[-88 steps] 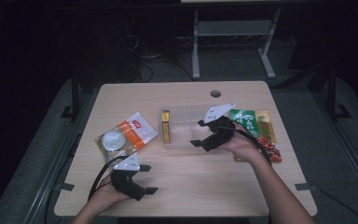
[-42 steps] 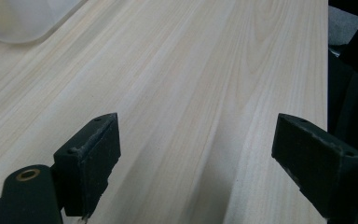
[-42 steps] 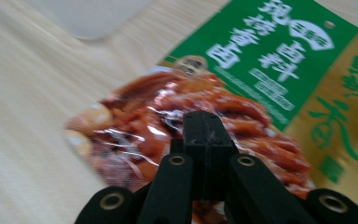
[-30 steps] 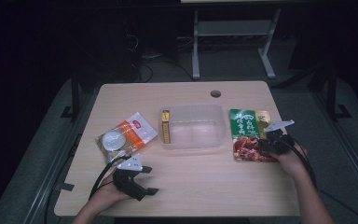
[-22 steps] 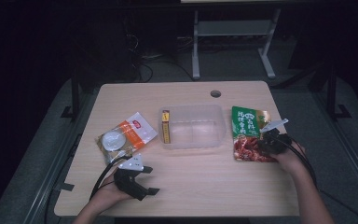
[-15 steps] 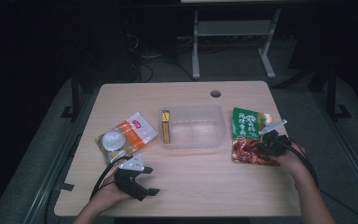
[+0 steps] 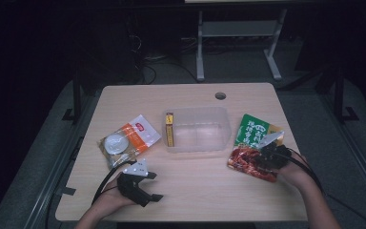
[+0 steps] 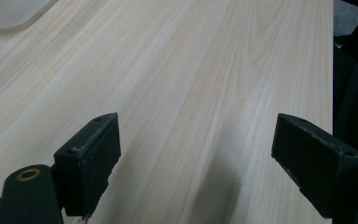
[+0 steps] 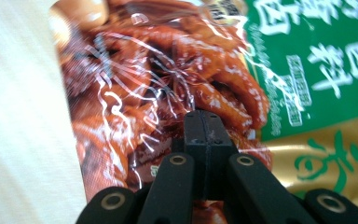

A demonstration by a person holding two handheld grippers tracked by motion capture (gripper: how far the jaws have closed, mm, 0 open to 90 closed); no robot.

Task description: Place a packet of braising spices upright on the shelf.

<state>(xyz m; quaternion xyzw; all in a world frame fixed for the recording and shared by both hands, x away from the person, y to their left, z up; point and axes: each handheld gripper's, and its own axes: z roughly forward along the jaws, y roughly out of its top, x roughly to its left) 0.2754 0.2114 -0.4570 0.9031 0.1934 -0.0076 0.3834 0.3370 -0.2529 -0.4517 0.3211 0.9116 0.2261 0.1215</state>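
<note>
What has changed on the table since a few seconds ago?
The right gripper left the clear bin, swung out to the table's right side and closed on the red-and-green food packet. In the last second it has drawn that packet a little toward the person and the bin. The left gripper stayed open near the front edge; the orange packet and yellow box did not move.

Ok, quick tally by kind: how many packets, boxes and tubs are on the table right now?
Packets: 2, the green and red packet under the right gripper and the orange packet at left.
Boxes: 1, the yellow box standing against the tub's left wall.
Tubs: 1, the clear tub mid-table.
Total: 4.
</note>
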